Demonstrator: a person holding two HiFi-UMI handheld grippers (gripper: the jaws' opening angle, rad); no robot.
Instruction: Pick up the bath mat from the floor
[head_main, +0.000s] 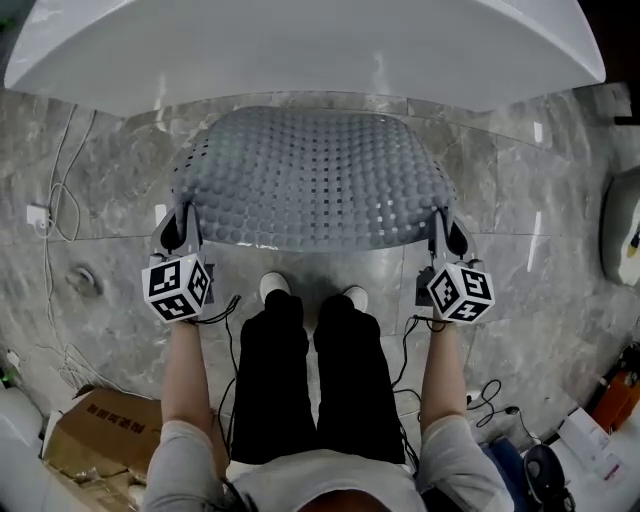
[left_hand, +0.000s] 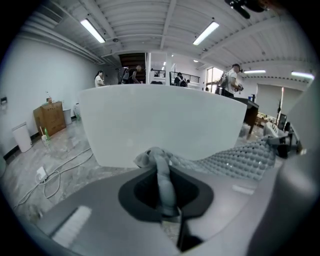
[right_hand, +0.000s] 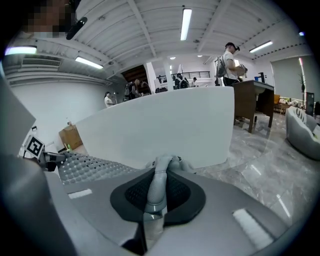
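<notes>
Mock bathroom corner inside large open-plan workspace, not home. Bathroom cues: white bathtub (head_main: 300, 50), grey studded bath mat (head_main: 310, 180), grey marble-look tile floor (head_main: 110, 200). Workspace cues: high ribbed ceiling with strip lights (left_hand: 92, 30), railed upper level (left_hand: 185, 77), several people (right_hand: 230, 62) standing beyond tub, wooden desk (right_hand: 255, 100), loose cables (left_hand: 70, 161) and cardboard box (head_main: 95, 430) on floor.
</notes>
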